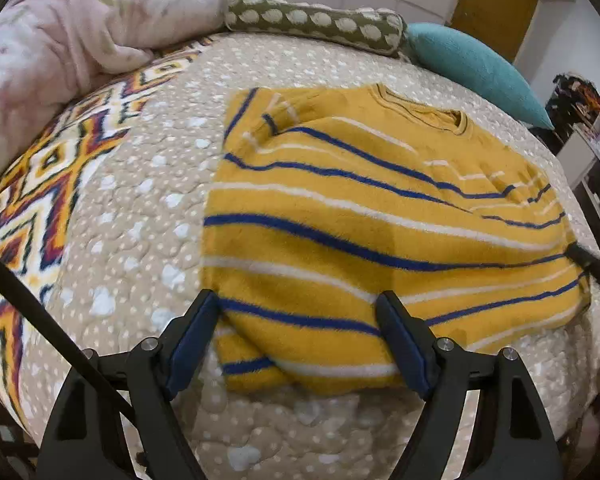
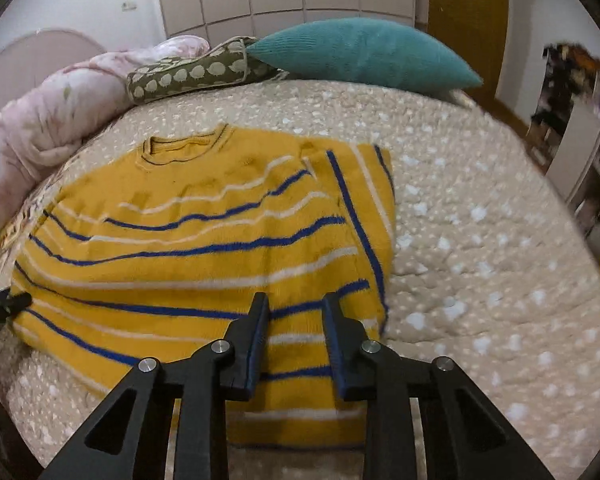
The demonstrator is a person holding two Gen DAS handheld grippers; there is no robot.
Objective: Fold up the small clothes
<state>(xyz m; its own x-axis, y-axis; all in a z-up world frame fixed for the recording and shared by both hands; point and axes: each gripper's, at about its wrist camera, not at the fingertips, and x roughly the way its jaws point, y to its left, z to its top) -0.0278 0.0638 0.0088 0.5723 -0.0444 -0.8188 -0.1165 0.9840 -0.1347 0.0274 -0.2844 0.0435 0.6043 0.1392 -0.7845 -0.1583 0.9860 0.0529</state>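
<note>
Two grippers' jaws parted over sweater (image 1: 340, 216), patterned blanket (image 1: 40, 184) only left view

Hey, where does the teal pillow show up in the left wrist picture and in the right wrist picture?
Left wrist view: the teal pillow lies upper right, beyond the yellow striped sweater.
Right wrist view: the teal pillow sits top centre, at the far end of the bed.
Shared landmark: the olive spotted cushion lies immediately left of the pillow in both views.
</note>
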